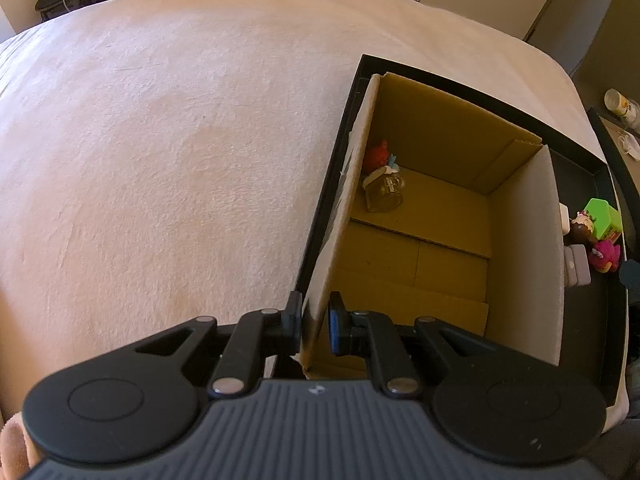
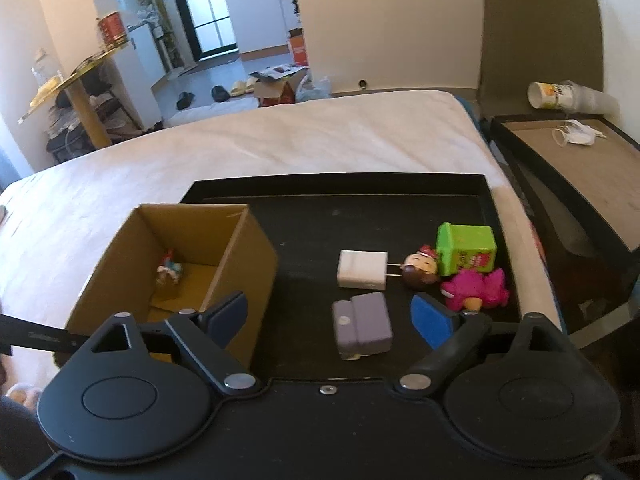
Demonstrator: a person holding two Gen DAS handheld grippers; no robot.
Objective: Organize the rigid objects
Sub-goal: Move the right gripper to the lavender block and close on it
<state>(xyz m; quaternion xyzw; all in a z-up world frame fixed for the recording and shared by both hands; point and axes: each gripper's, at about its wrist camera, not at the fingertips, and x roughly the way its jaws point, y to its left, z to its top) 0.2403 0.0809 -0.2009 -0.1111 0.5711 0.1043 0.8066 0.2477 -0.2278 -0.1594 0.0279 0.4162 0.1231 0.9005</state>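
My left gripper (image 1: pixel 316 320) is shut on the near left wall of an open cardboard box (image 1: pixel 440 216). The box stands in a black tray (image 1: pixel 580 160) and holds a small glass jar (image 1: pixel 384 192) and a red toy (image 1: pixel 378 154). In the right wrist view my right gripper (image 2: pixel 332 316) hangs open over the tray (image 2: pixel 312 224), to the right of the box (image 2: pixel 248 264). A grey adapter (image 2: pixel 362 324) lies on the tray between its spread fingers, untouched. Beyond lie a white charger (image 2: pixel 362 269), a doll head (image 2: pixel 420 268), a green box (image 2: pixel 466 248) and a pink toy (image 2: pixel 476 288).
The tray rests on a bed with a pale blanket (image 2: pixel 280 144) that stretches far to the left. A dark side table (image 2: pixel 580 160) with a paper cup (image 2: pixel 548 96) and a face mask (image 2: pixel 576 136) stands right of the bed. Shoes and boxes litter the floor beyond.
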